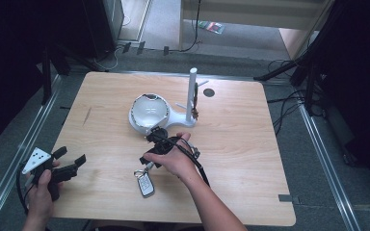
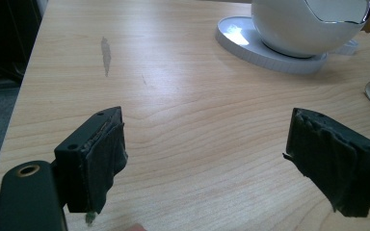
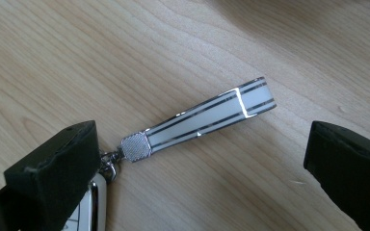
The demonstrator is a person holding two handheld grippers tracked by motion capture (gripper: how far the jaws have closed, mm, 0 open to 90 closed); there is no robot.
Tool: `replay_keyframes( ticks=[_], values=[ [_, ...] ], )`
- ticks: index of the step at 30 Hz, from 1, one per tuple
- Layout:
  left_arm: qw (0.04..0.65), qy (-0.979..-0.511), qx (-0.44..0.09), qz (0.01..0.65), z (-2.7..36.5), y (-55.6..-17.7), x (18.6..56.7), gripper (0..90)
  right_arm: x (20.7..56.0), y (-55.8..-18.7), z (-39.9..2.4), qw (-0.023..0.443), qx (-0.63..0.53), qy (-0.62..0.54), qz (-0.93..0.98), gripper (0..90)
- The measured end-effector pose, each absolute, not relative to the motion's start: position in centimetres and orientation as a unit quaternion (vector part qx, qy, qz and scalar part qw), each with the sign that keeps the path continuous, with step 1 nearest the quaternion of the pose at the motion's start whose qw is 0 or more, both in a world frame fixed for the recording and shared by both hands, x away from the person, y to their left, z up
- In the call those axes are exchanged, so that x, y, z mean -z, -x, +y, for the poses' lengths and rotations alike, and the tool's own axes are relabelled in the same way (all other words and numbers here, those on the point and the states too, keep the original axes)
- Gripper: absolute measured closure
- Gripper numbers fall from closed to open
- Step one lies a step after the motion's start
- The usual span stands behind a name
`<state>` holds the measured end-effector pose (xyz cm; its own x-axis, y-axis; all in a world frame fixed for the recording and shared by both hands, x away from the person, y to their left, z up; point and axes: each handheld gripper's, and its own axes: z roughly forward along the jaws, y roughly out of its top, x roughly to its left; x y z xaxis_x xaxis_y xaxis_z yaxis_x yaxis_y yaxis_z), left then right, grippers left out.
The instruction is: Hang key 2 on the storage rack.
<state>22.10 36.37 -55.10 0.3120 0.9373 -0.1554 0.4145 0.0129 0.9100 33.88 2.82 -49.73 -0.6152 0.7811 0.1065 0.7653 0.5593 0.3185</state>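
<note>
While both tools – left tool (image 2: 207, 159), right tool (image 3: 202, 168) – gape, one key fob (image 1: 145, 184) lies flat

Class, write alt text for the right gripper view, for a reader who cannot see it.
A shiny silver key strap with dark stripes lies flat on the light wooden table, between the open black jaws of the right gripper. Its mesh clasp links to a white key fob partly hidden behind one jaw.

High view overlooks table (image 1: 231, 144); gripper views skim it.
</note>
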Motion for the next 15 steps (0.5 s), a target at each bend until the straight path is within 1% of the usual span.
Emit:
replay_keyframes(
  ticks=[4,9,13,15],
  values=[
    [0.485,-0.649,-0.266,0.522,36.4,-22.1,55.1,14.5,50.1,-33.9,3.4,0.024,-0.162,-0.451,0.877,0.7],
    [0.486,-0.649,-0.265,0.522,36.4,-22.2,55.1,14.5,50.7,-33.8,4.0,0.028,-0.148,-0.459,0.876,3.9],
    [0.486,-0.649,-0.264,0.522,36.5,-22.2,55.1,14.5,51.1,-33.8,4.4,0.031,-0.146,-0.461,0.875,8.5],
    [0.486,-0.650,-0.263,0.521,36.5,-22.2,55.1,14.5,51.1,-33.8,4.5,0.034,-0.143,-0.470,0.870,12.3]
  ],
)
